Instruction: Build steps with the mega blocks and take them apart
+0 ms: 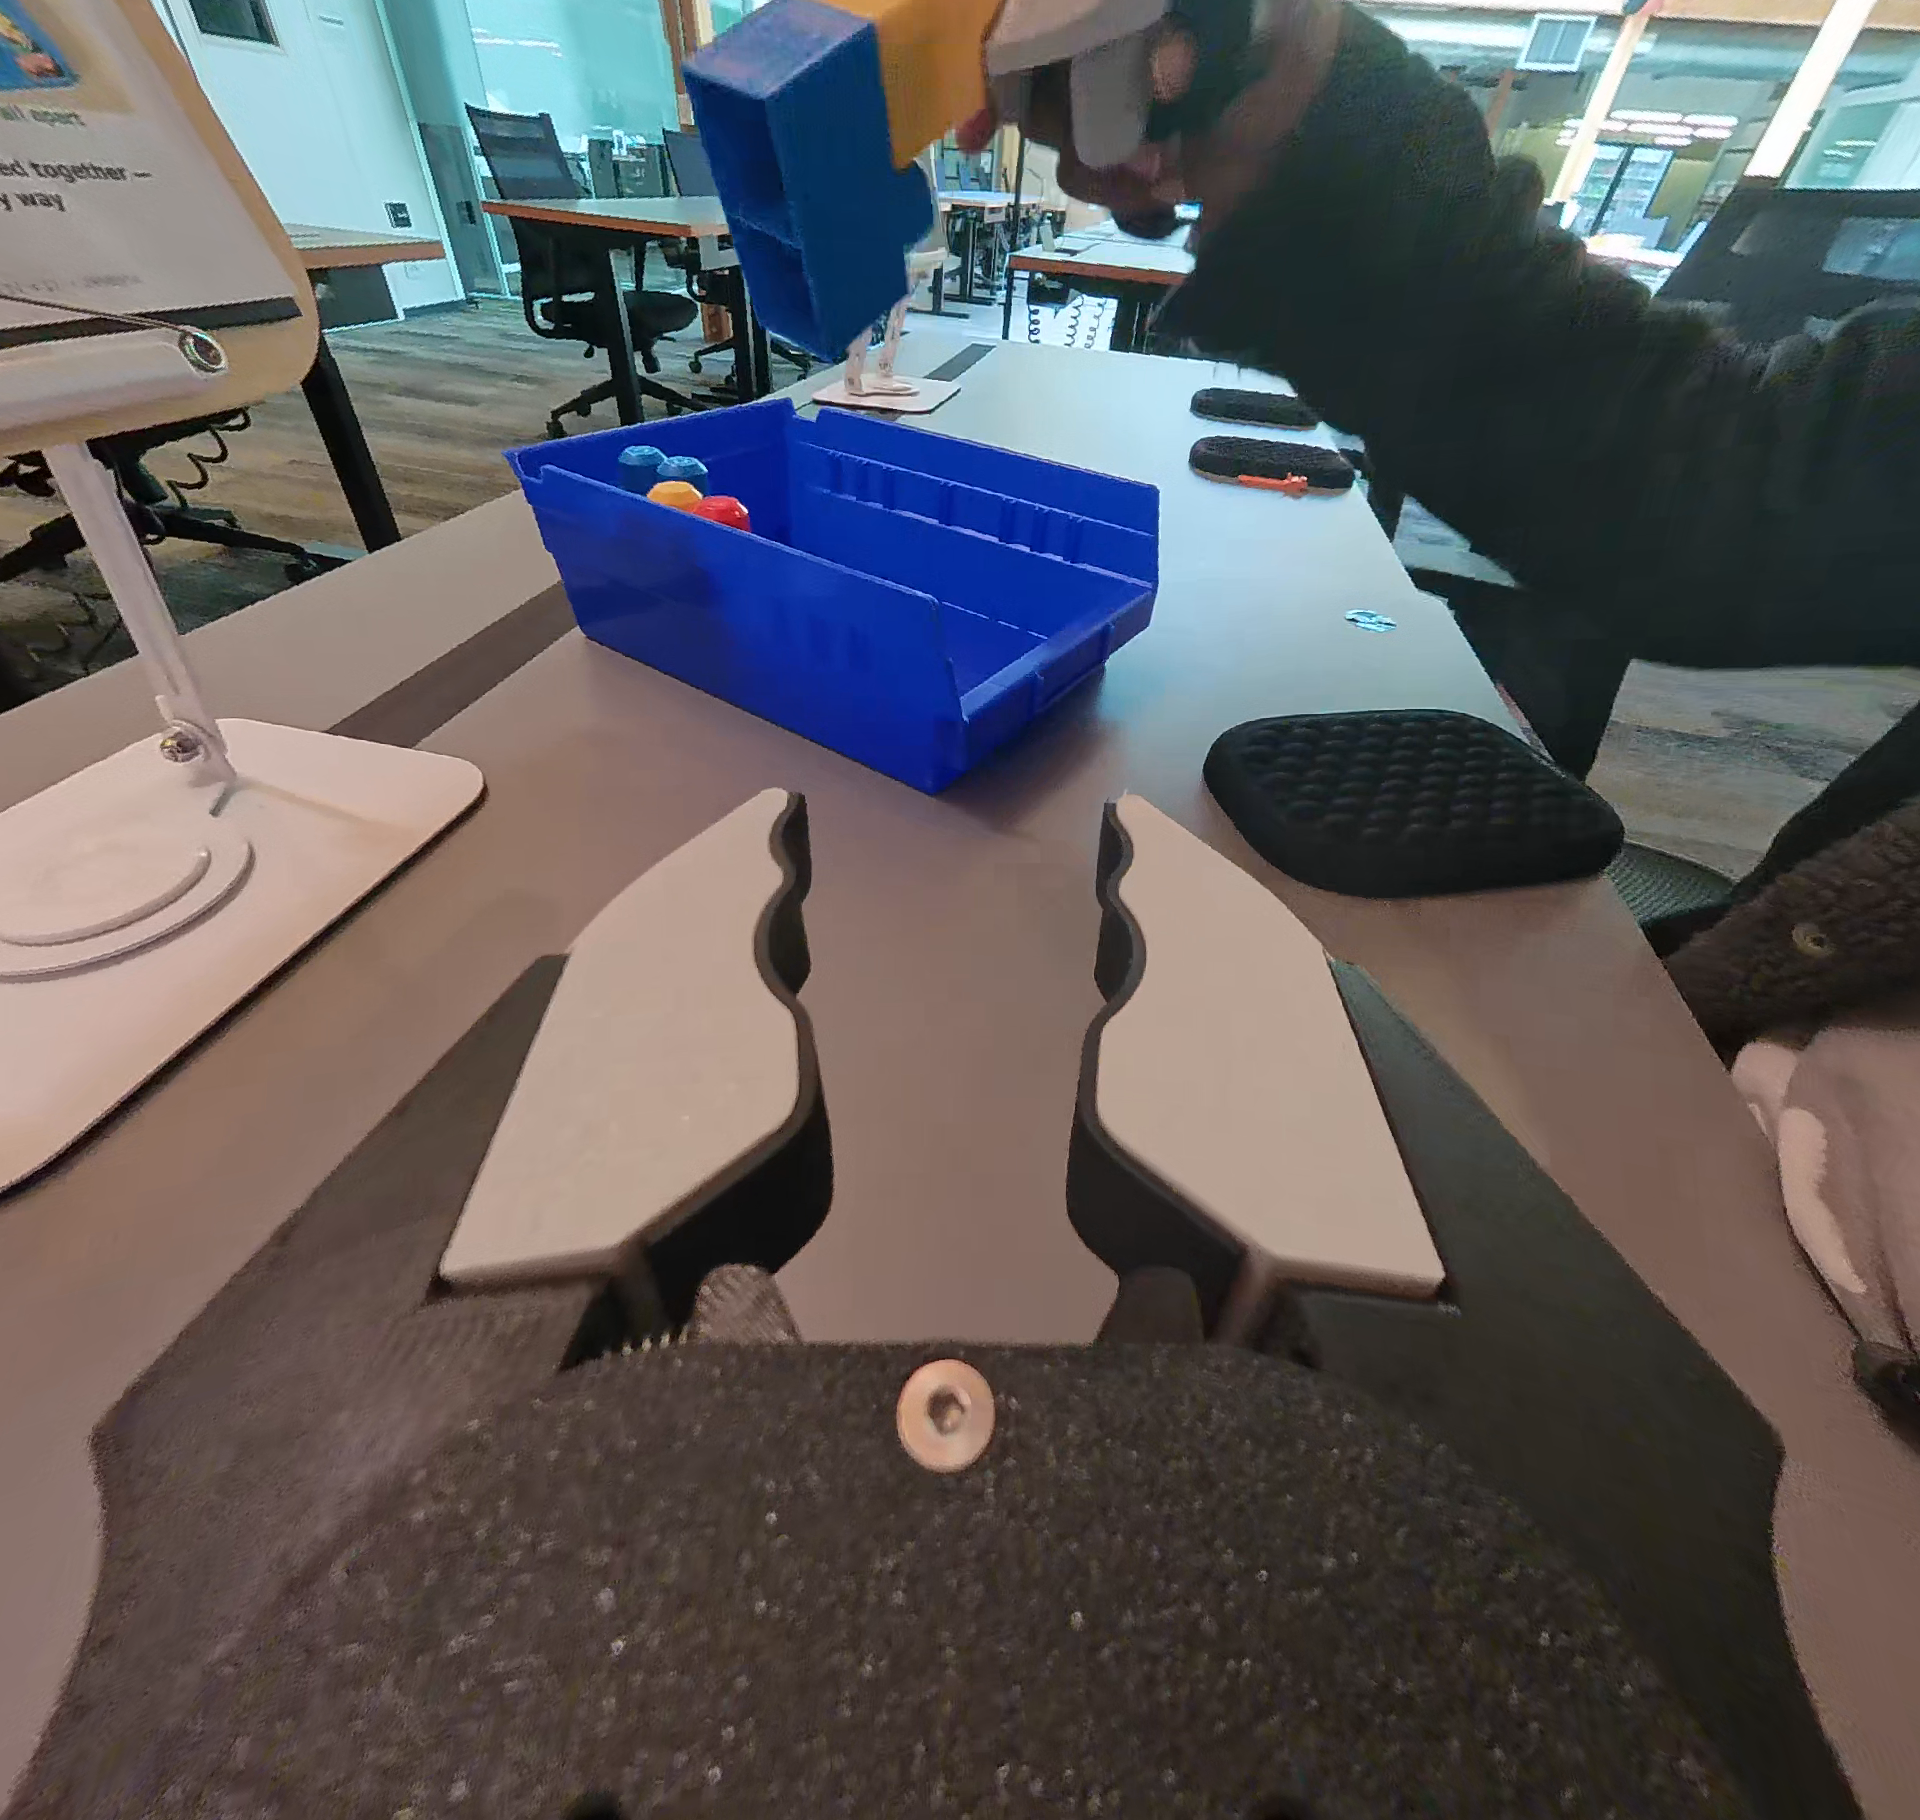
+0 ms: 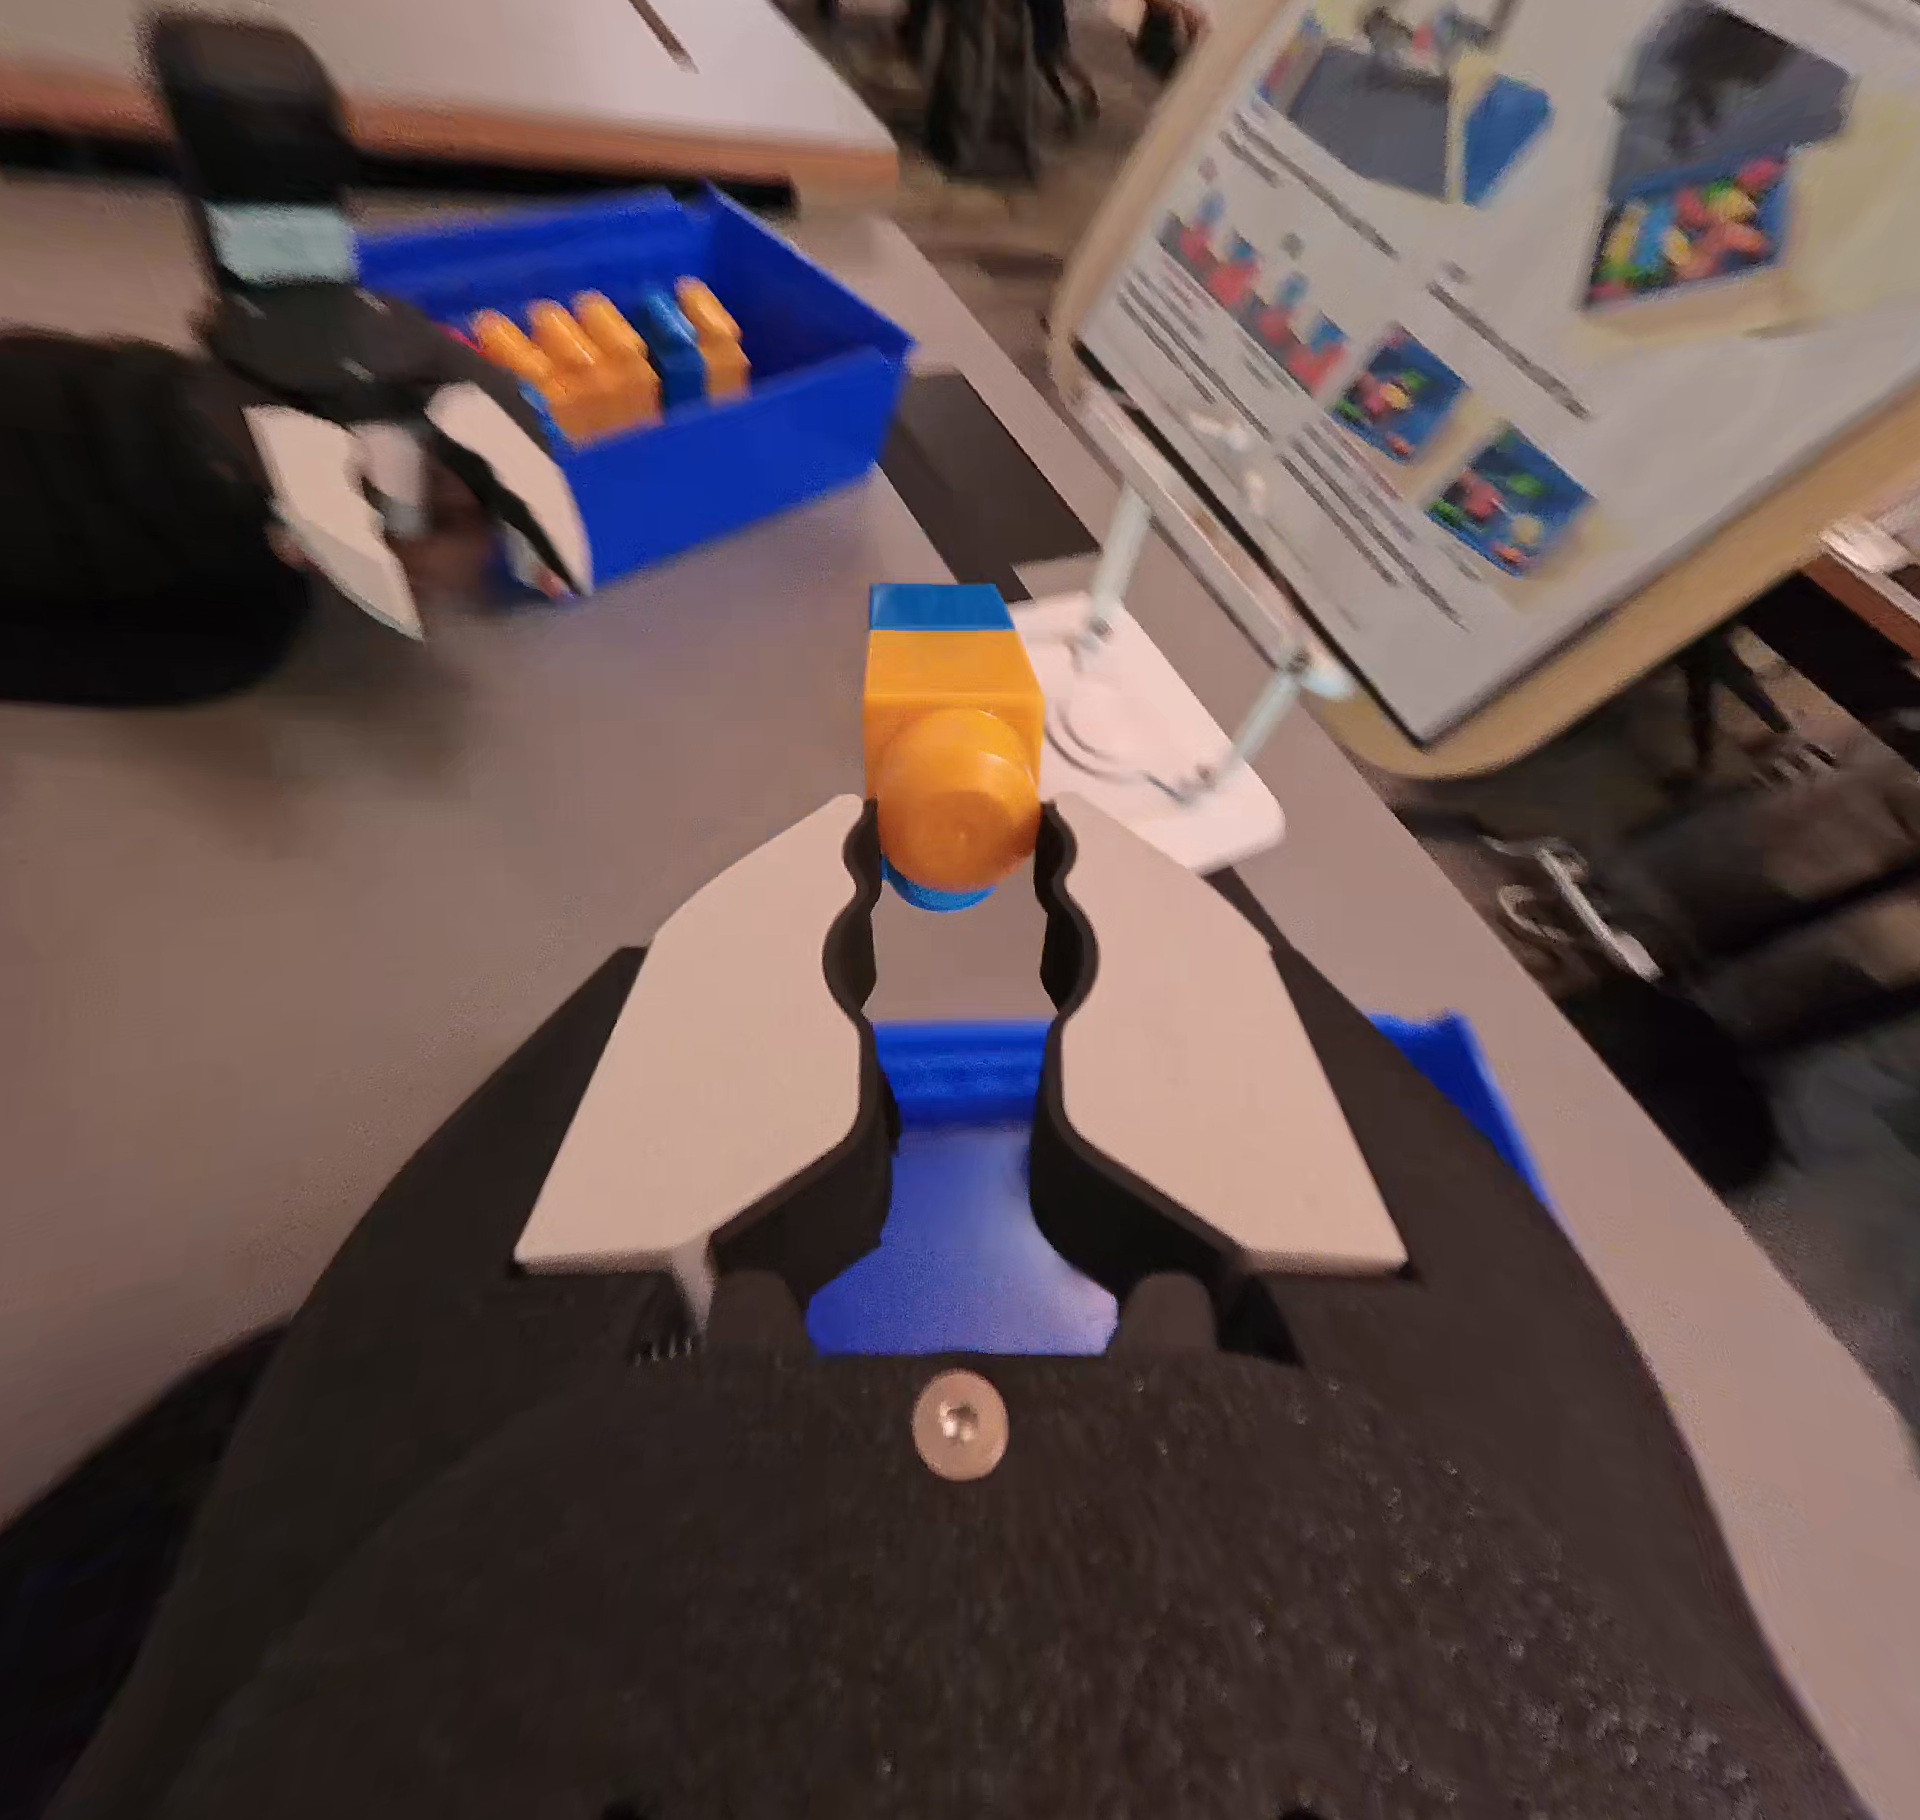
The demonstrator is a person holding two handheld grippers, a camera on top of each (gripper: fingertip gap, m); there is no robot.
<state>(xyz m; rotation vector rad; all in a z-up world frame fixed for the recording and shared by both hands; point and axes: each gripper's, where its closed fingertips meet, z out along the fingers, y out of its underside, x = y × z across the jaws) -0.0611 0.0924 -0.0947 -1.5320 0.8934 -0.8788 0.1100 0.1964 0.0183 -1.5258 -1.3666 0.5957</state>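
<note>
Blocks gripped by right tool; only left view shows left tool wide.

Both tongs have pale grey fingers, wavy black pads, a silver screw; fuzzy black sleeve.

Left wrist view looks low across the table; right (blurred) seemingly downward; both share it.

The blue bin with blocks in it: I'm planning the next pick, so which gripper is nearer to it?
Left. The left gripper, open and empty, sits right at the blue bin. The right gripper is farther back, raised, clamping the orange block.
</note>
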